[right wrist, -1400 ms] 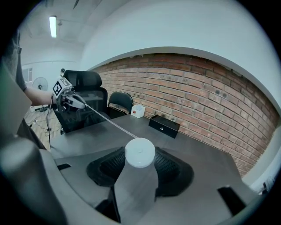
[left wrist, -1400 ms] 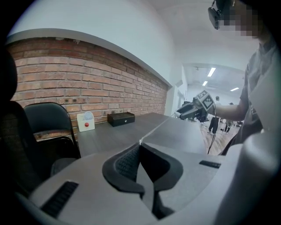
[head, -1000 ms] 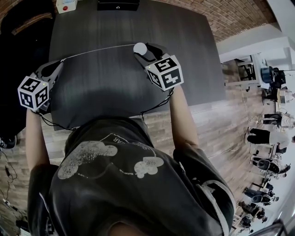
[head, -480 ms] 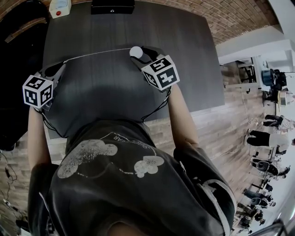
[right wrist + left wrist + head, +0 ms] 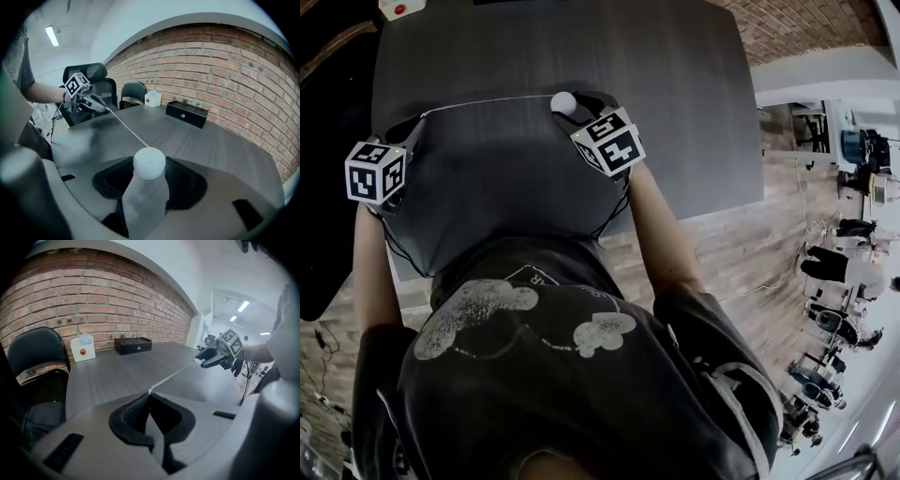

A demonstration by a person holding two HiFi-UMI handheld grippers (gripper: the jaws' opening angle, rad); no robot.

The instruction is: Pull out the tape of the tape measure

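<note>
Brick wall behind, dark table below, and the tape is already showing as a thin pale line running from the table's left edge toward its middle, apparently hanging clear of the surface. On the right, the right hand-held gripper is gripping the tape measure, its jaws standing wide around the white round case. On the left, the left hand-held gripper is clamping shut on the tape's tip, the line leading straight off from its closed jaws. So I'm reading the pull as largely done, with a good stretch drawn out and taut between the two. Pulling further apart is looking like all that's left.
</note>
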